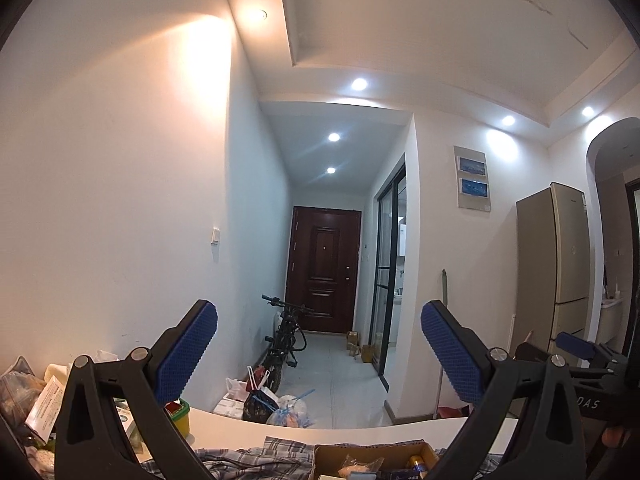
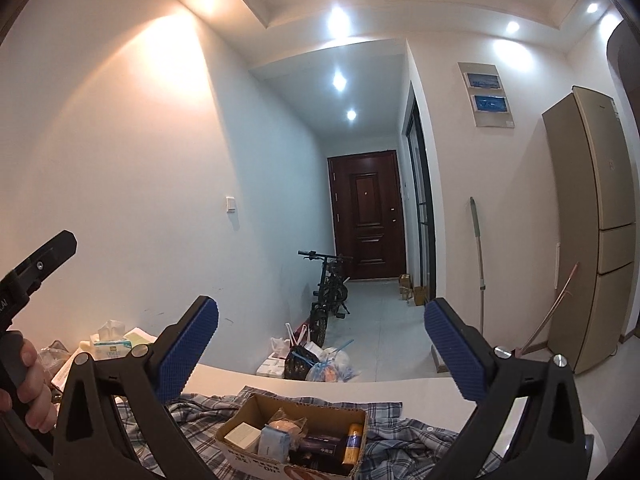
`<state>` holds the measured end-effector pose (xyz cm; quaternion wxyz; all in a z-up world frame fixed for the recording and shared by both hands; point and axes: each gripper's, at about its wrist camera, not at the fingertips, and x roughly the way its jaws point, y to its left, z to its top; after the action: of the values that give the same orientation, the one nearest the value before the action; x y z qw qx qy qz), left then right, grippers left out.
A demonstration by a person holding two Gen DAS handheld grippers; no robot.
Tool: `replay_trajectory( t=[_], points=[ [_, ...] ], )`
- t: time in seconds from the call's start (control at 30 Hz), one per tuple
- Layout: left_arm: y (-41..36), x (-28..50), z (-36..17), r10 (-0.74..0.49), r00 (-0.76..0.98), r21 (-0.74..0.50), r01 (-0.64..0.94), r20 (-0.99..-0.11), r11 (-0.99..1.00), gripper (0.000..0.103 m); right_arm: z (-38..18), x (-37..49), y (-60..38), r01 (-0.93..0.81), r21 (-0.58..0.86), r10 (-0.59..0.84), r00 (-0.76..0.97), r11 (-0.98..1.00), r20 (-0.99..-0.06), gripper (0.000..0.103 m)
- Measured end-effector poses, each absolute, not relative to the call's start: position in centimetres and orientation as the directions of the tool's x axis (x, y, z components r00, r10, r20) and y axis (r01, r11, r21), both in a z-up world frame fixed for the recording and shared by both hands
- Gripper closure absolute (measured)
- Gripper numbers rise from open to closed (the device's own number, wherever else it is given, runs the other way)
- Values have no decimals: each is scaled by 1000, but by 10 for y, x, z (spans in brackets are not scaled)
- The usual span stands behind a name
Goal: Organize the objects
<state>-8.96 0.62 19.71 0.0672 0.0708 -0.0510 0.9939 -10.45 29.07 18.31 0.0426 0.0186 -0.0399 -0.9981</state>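
Observation:
A cardboard box (image 2: 240,420) sits on a plaid cloth (image 2: 408,436) on the white table (image 2: 224,380). It holds a white carton (image 2: 242,438), a wrapped bun (image 2: 286,426), a dark packet (image 2: 320,446) and a yellow can (image 2: 354,442). My right gripper (image 2: 320,344) is open and empty, raised above and behind the box. My left gripper (image 1: 319,346) is open and empty, held high; the box (image 1: 328,454) shows at that view's bottom edge. The right gripper also shows at the right of the left wrist view (image 1: 576,346).
Clutter lies at the table's left: a tissue pack (image 2: 112,346), a green-and-yellow container (image 1: 180,414), bags and cartons (image 1: 44,404). Beyond the table are bags on the floor (image 2: 316,364), a bike (image 2: 330,292), a door (image 2: 366,216) and a fridge (image 2: 592,216).

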Motion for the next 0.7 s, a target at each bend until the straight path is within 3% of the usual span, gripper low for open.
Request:
replay_trajectory(
  t=[0.13, 0.23, 0.3, 0.47, 0.7],
  points=[
    [4, -90, 199, 138, -981, -100, -152, 134, -983, 0, 185, -99, 290, 80, 68, -82, -996, -994, -24, 0],
    [3, -90, 205, 149, -973, -147, -176, 177, -973, 0, 187, -92, 288, 93, 79, -93, -996, -992, 9, 0],
    [7, -92, 212, 148, -979, -154, -169, 142, -973, 0, 189, -92, 284, 90, 78, -90, -996, -993, 2, 0],
    [2, -70, 219, 233, -967, -121, -245, 106, -962, 0, 197, -74, 278, 152, 74, -155, -987, -986, -33, 0],
    [-7, -13, 205, 253, -961, -33, -258, 111, -966, 0, 199, 5, 264, 167, 18, -167, -986, -986, 29, 0]
  ],
)
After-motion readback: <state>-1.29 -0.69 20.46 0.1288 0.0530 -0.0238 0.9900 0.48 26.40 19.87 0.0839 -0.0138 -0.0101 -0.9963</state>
